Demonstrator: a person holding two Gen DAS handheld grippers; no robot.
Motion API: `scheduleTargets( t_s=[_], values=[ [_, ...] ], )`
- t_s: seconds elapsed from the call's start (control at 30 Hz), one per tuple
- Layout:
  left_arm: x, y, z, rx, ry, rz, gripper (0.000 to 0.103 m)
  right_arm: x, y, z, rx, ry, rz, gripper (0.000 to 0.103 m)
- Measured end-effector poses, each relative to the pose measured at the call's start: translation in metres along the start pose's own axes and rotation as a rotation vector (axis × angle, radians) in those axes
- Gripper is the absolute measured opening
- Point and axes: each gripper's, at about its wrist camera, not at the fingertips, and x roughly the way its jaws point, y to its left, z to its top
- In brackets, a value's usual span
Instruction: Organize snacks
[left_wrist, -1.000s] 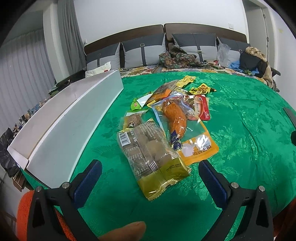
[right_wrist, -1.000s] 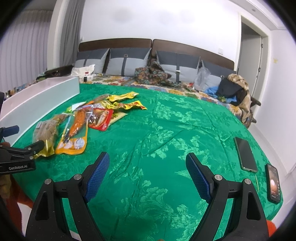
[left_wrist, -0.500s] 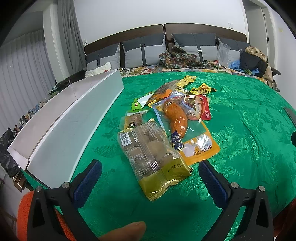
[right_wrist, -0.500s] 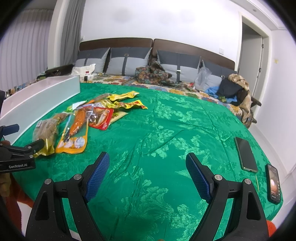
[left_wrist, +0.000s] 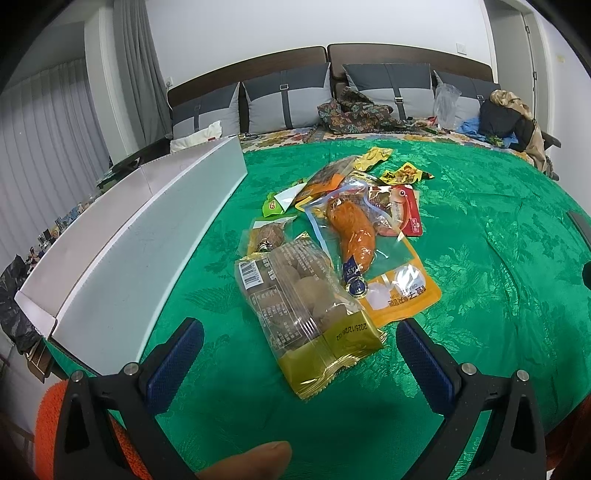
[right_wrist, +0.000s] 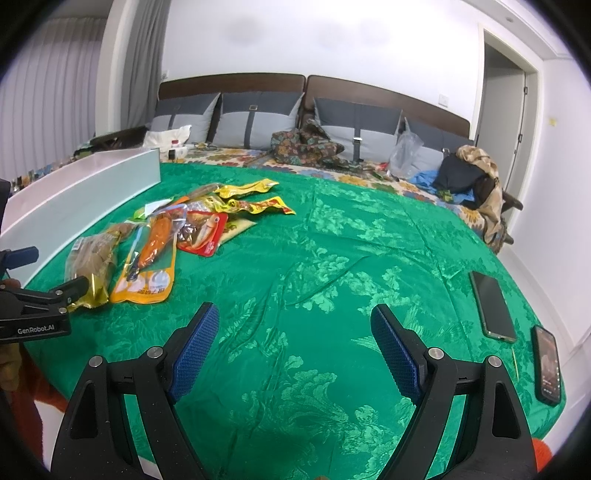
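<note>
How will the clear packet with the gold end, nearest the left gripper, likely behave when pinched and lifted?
The clear packet is glossy crinkled film, so it may slip between the pads. Its round lumps probably shift, so it would likely sag if lifted by one end. Its gold end looks flat and empty, probably the easier place to pinch.

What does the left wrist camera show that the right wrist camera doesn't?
Only the left wrist view shows the barcode on the gold-ended pack, a fingertip at the bottom edge, and the open left gripper head-on. Only the right wrist view shows two phones, the doorway and the open right gripper. Both show the snack pile, the white box and the green cloth.
</note>
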Motion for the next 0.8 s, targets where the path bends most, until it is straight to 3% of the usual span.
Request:
scheduleTargets(
  t_s=[0.8],
  values=[
    [0.0036, 0.0015, -0.0026, 0.000, 0.008, 0.001, 0.103, -0.0001, -0.0016, 0.0002, 0.000, 0.004, 0.002, 0.087]
  ],
)
